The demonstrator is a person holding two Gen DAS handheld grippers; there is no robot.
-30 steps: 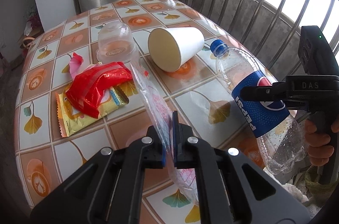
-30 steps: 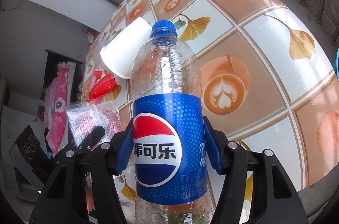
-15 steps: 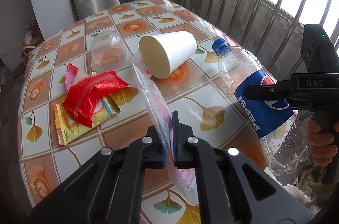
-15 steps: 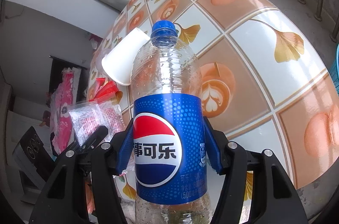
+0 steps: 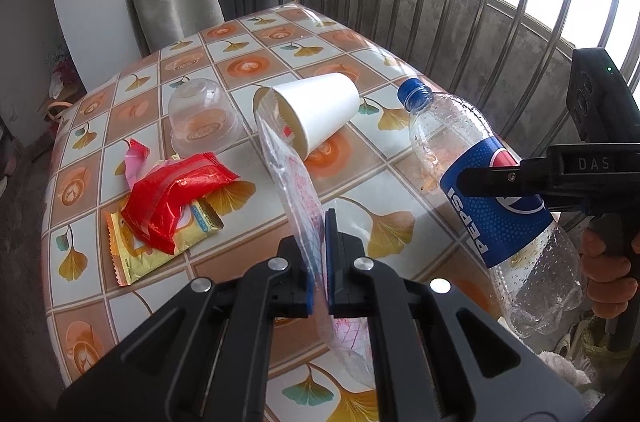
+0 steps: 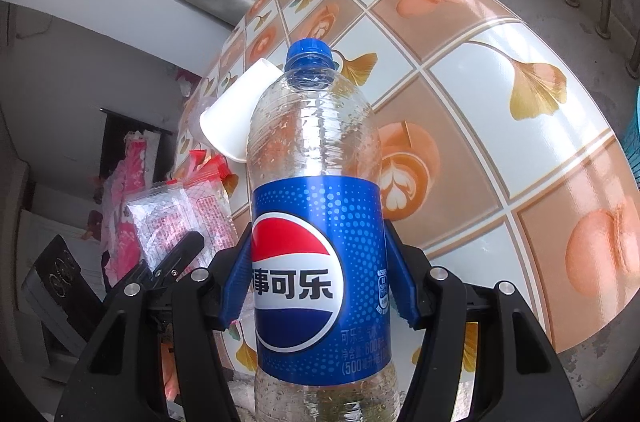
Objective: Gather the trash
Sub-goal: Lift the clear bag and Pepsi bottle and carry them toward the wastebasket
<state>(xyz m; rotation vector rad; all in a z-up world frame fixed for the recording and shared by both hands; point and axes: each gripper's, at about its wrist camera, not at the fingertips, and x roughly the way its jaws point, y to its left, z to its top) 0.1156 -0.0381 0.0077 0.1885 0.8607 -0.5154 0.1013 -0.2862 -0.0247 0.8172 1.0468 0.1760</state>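
Bright, even daylight enters through the barred railing [image 5: 500, 2] at one to two o'clock in the left wrist view, where the sky blows out white. Soft glare sheens the glossy tablecloth [image 6: 500, 110]. Shadows are faint. Both views stay sharp, with strong fisheye bending and black vignetting at the corners.

One bottle [image 5: 492, 198], one paper cup [image 5: 320, 110], one clear dome lid [image 5: 202, 118] (inverted), four wrappers [image 5: 176, 198].
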